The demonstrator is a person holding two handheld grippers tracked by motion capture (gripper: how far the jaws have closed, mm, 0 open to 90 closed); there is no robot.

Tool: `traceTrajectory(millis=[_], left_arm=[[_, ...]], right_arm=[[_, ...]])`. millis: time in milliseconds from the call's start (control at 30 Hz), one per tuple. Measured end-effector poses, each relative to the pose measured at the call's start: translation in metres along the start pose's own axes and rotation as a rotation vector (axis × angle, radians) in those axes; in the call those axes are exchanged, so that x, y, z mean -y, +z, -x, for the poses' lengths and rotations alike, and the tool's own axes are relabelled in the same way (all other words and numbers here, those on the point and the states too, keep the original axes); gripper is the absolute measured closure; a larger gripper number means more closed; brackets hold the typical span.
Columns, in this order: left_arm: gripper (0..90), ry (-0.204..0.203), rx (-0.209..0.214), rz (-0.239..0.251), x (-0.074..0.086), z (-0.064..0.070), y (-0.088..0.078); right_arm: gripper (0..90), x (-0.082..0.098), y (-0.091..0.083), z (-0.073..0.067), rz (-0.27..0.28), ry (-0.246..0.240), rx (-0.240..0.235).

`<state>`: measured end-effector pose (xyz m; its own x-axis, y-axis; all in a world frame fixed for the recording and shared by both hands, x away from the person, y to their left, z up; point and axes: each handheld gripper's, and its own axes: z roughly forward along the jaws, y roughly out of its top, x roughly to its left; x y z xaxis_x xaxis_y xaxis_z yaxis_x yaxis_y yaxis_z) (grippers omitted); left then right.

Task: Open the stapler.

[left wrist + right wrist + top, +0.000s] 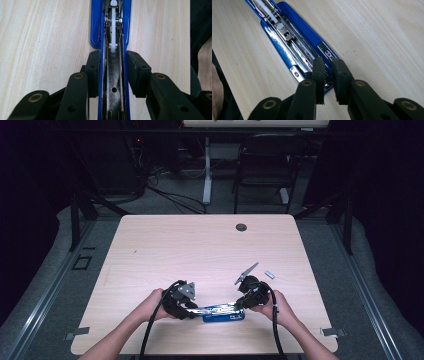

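Both grippers clamp the blue stapler [223, 313] lying open near the table's [200, 245] front edge: left gripper [114, 72] pinches its sides, right gripper [328, 75] nips its metal end.

Bright table, dark surroundings; close views perhaps soft.

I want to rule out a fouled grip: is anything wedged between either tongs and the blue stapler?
Nothing visible is. The left tongs straddle the opened stapler with their pads against its sides. The right tongs are nearly shut at its other end, right over the metal channel.
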<state>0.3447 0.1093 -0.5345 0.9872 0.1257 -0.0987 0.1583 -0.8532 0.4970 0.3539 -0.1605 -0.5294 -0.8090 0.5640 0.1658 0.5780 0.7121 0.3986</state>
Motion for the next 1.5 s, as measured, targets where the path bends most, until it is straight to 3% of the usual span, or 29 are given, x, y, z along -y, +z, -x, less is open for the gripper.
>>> traceTrajectory(millis=[400, 433, 533, 567, 633, 700, 733, 833, 1033, 1367, 1500], left_arm=[[65.5, 0.003, 0.009, 0.008, 0.0022, -0.0011, 0.0007], [65.4, 0.006, 0.028, 0.0, 0.0021, -0.0023, 0.0], [65.4, 0.003, 0.006, 0.008, 0.0022, -0.0009, 0.0008], [65.4, 0.006, 0.026, 0.001, 0.002, -0.002, 0.0], [65.4, 0.004, 0.0, 0.008, 0.0024, -0.0009, 0.001], [65.4, 0.006, 0.023, 0.001, 0.0023, -0.0022, 0.0002], [65.4, 0.003, 0.004, 0.011, 0.0026, -0.0011, 0.0012], [65.4, 0.007, 0.0, 0.002, 0.0025, -0.0014, 0.0007], [65.3, 0.004, 0.022, 0.007, 0.0039, -0.0033, 0.0028], [65.4, 0.01, 0.017, 0.004, 0.0047, -0.0041, 0.0066], [65.4, 0.013, 0.015, 0.005, 0.0048, -0.0041, 0.0066]], right_arm=[[81.1, 0.0002, -0.0012, -0.0015, 0.022, -0.005, 0.007], [81.1, 0.0002, -0.0023, -0.0018, 0.029, -0.007, 0.005], [81.2, -0.0004, -0.0018, -0.0036, 0.035, -0.011, 0.011], [81.1, -0.0005, -0.0019, -0.0035, 0.033, -0.013, 0.013], [80.7, -0.0004, -0.0023, -0.0033, 0.032, -0.013, 0.016], [80.4, -0.0004, -0.0026, -0.0034, 0.034, -0.016, 0.017], [80.1, -0.0005, -0.0027, -0.0035, 0.034, -0.016, 0.019], [79.8, -0.0004, -0.0031, -0.0034, 0.033, -0.017, 0.02], [79.5, -0.0001, -0.0037, -0.0033, 0.028, -0.013, 0.021], [79.4, 0.0, -0.0036, -0.0031, 0.03, -0.007, 0.019], [75.3, -0.0004, -0.0039, -0.0039, 0.031, -0.011, 0.016]])
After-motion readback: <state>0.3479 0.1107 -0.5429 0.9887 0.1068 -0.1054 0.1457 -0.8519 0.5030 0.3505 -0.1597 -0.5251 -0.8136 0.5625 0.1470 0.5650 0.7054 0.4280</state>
